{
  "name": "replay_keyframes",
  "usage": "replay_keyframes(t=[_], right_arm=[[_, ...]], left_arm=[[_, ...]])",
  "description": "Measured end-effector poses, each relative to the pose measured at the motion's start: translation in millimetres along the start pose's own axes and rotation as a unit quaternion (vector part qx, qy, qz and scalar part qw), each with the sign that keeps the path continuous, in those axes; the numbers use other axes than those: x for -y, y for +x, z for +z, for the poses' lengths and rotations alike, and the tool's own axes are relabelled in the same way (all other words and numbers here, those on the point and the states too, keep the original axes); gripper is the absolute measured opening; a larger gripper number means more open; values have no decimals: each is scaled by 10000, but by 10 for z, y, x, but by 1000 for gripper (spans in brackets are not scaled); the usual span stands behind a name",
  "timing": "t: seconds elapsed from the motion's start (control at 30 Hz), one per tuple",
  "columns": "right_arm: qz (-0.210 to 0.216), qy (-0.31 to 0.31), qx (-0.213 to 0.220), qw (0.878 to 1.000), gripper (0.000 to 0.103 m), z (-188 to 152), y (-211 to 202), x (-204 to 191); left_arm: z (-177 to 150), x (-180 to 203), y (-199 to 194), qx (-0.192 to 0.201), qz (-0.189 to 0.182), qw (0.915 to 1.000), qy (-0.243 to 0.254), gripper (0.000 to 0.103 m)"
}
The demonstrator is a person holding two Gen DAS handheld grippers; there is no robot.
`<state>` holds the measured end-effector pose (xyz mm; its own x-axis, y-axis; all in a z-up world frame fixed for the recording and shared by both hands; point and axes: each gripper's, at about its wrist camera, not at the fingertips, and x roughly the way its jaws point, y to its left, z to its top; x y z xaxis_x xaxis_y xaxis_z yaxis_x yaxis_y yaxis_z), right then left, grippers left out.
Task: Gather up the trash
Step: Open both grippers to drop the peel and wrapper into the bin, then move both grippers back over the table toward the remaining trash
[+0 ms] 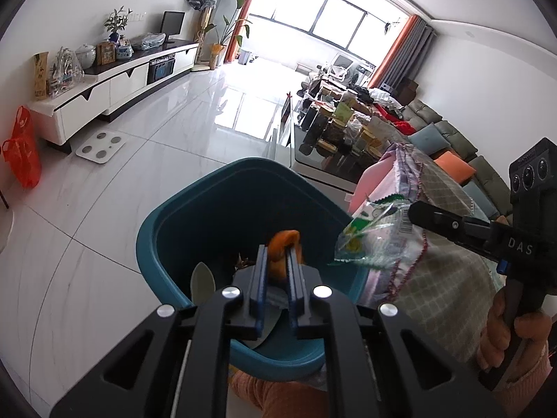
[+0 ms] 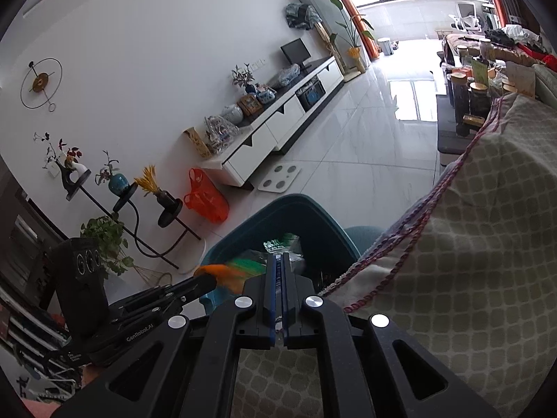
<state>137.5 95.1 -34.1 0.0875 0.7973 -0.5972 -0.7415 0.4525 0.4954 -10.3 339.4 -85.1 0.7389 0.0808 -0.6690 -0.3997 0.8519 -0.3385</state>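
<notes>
A teal waste bin (image 1: 167, 244) stands on the floor below both grippers, with a pale leaf-like scrap and brown bits inside. My left gripper (image 1: 280, 250) is shut on a piece of orange peel (image 1: 283, 240) and hangs over the bin's opening. From the right, my right gripper (image 1: 416, 210) is shut on a crumpled clear wrapper with green print (image 1: 369, 237), held at the bin's right rim. In the right wrist view, my right gripper (image 2: 279, 256) pinches the wrapper (image 2: 278, 245) over the bin (image 2: 296, 205). To its left, my left gripper (image 2: 209, 280) carries the peel (image 2: 217, 271).
A table with a chequered cloth (image 2: 470, 244) presses against the bin's right side. An orange plastic bag (image 1: 22, 149), a white floor scale (image 1: 101, 144) and a low white cabinet (image 1: 115, 83) stand left. A cluttered coffee table (image 1: 334, 132) and a sofa lie beyond. A hand (image 1: 504, 331) holds the right gripper.
</notes>
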Motion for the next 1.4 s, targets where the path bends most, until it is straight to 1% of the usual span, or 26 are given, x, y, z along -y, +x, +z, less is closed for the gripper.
replay_keyframes(t=[0.13,0.23,0.3,0.37,0.5,0.53,0.6,0.67,0.73,0.8,0.83,0.87,0.9,0.93,0.97,1.0,1.13,1.23,1.37,1.4], right_arm=[[-22,1,-42,10000,6,-6,28,-16],[-40,0,-26,10000,9,-10,26,-26],[-40,7,0,10000,10,-23,7,-26],[-40,8,34,10000,11,-36,-22,-18],[-52,-26,160,9999,21,-84,-164,3],[-65,-41,198,9998,24,-97,-204,13],[-85,-82,310,9995,26,-136,-324,3],[-137,-154,414,9989,30,-172,-455,1],[-187,-214,549,9981,38,-219,-603,4],[-269,-282,692,9968,41,-270,-763,27],[-338,-300,790,9958,44,-310,-866,41],[-379,-302,876,9950,46,-349,-959,55],[-448,-294,972,9938,50,-384,-1055,73],[-511,-289,1036,9929,54,-405,-1124,90],[-609,-291,1125,9914,55,-447,-1223,109],[-707,-292,1226,9895,56,-492,-1323,130],[-1044,-171,1524,9826,59,-652,-1680,267],[-1342,-22,1729,9758,60,-805,-1956,370],[-1781,186,1934,9646,60,-1017,-2284,508],[-1923,260,1999,9604,60,-1089,-2384,552]], left_arm=[[-11,-14,78,-63,13,10000,-3,13],[-15,4,104,-63,10,10000,-12,18],[-21,7,98,-36,6,10000,6,19],[-13,27,77,11,6,10000,33,26],[-2,107,-9,128,-103,9998,133,26],[4,131,-35,163,-132,9996,179,28],[1,195,-98,269,-204,9990,301,32],[-4,324,-180,401,-324,9975,484,37],[-19,452,-251,513,-487,9956,620,43],[-47,610,-313,626,-658,9926,799,46],[-67,705,-335,676,-755,9907,908,51],[-89,795,-352,712,-853,9888,999,53],[-121,899,-360,726,-983,9863,1108,54],[-141,991,-360,723,-1072,9844,1194,60],[-174,1097,-361,731,-1164,9821,1290,66],[-206,1207,-363,741,-1266,9793,1395,67],[-339,1613,-329,639,-1721,9671,1763,70],[-468,1944,-267,498,-2019,9560,2068,70],[-638,2324,-158,224,-2371,9413,2391,70],[-679,2400,-142,179,-2418,9387,2449,70]])
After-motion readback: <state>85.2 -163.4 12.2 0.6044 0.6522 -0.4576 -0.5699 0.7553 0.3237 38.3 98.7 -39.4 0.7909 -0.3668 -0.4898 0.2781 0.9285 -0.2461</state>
